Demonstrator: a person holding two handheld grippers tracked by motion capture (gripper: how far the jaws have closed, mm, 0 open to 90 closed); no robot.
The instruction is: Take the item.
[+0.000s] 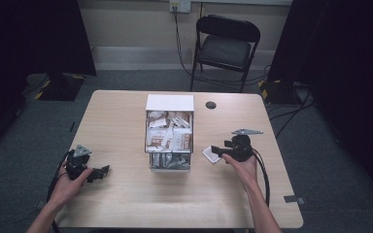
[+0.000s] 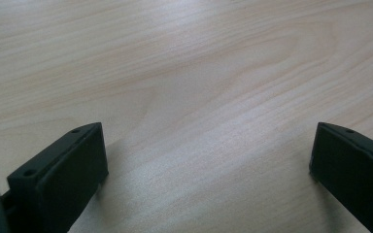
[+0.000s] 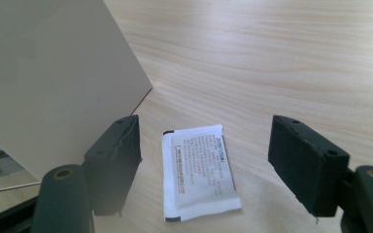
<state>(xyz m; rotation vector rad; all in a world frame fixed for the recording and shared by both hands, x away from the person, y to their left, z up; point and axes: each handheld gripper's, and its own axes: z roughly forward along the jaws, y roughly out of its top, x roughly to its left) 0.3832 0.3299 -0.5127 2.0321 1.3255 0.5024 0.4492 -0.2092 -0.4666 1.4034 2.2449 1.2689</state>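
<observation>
Sachet (image 3: pixel 199 172) flat on table (image 3: pixel 296 58) btwn right gripper (image 3: pixel 213 165) jaws (apart, untouched).

Black grippers (image 1: pixel 213 149), grey three-cornered plates, black cables; forearms apparently unsleeved.

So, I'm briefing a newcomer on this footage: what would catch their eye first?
Probably the white organiser box in the middle of the wooden table, its compartments stuffed with small packets. Next, the single white sachet lying flat on the table just right of the box, between the open jaws of the right gripper, which do not touch it. The left gripper rests open over bare wood at the near left.
</observation>
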